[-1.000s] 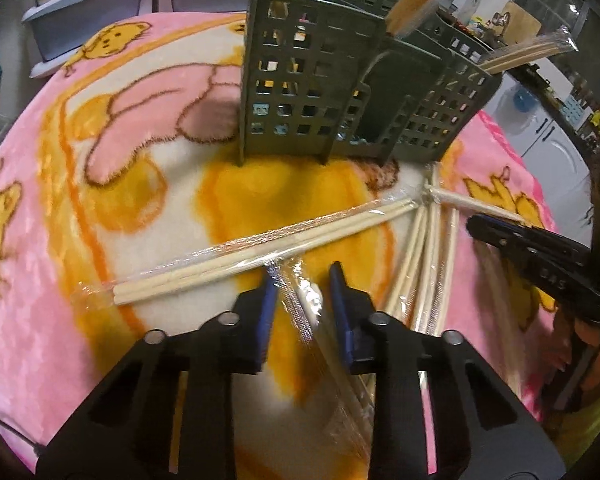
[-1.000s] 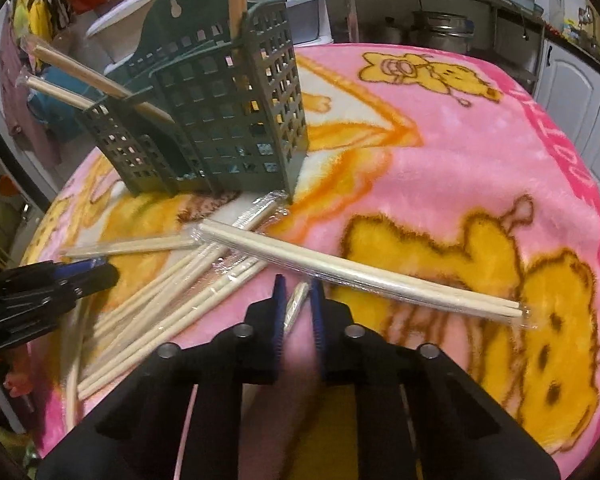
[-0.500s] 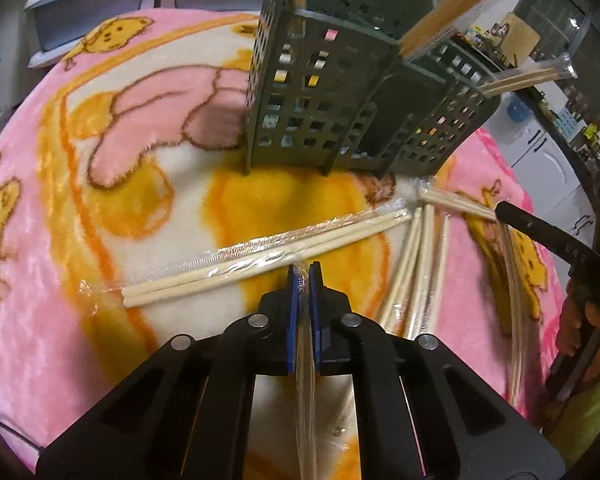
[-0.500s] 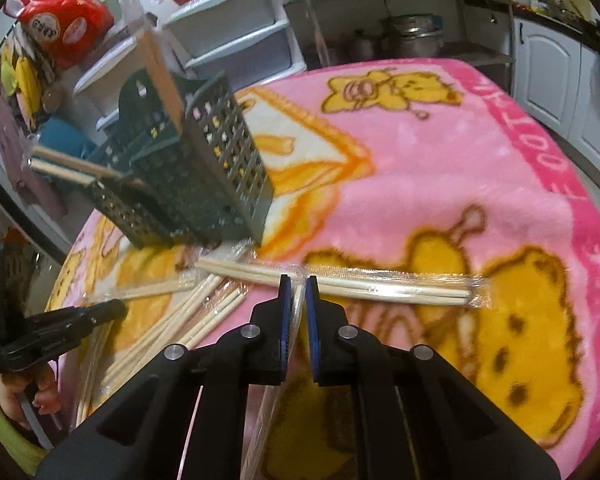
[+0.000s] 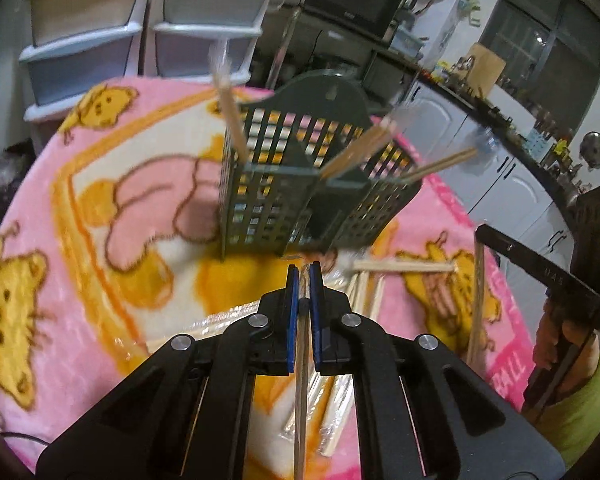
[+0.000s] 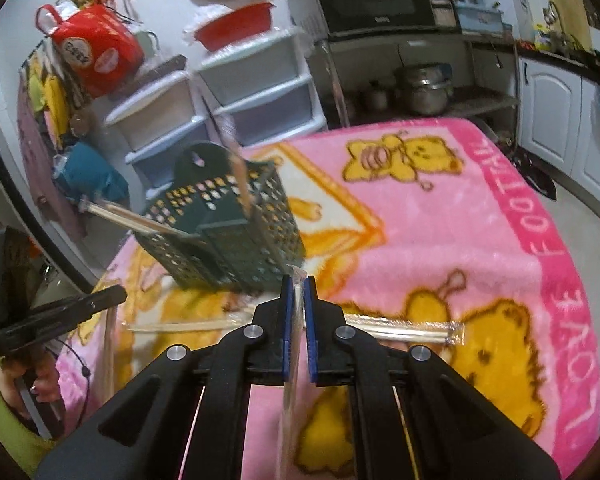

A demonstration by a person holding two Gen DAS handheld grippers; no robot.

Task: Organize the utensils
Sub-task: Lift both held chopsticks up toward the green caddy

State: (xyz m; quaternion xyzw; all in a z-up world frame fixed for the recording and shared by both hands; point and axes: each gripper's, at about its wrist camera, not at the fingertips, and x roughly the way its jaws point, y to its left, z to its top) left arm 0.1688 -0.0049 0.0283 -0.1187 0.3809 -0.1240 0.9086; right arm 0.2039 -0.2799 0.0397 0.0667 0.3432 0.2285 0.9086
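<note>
A cellophane-wrapped pair of pale wooden chopsticks is pinched right between the blue-padded fingers of the left hand-held gripper, lifted off the pink cartoon-bear blanket that's spread over the desk. Same deal on the other side: the right hand-held gripper is clamped on its own clear-wrapped chopstick pair, which runs back between the fingers toward the camera. Both held pairs are pointed at the dark green perforated plastic utensil caddy, which is seen just ahead of each gripper's tips.

Three wrapped pairs are counted sticking out of the caddy in the left view: one nearly upright on the left side, two leaning out to the right. More wrapped pairs are left lying on the blanket below; the exact number can't be told because of blur. The wrappers look shiny and crinkled, the sticks plain and light-coloured.
</note>
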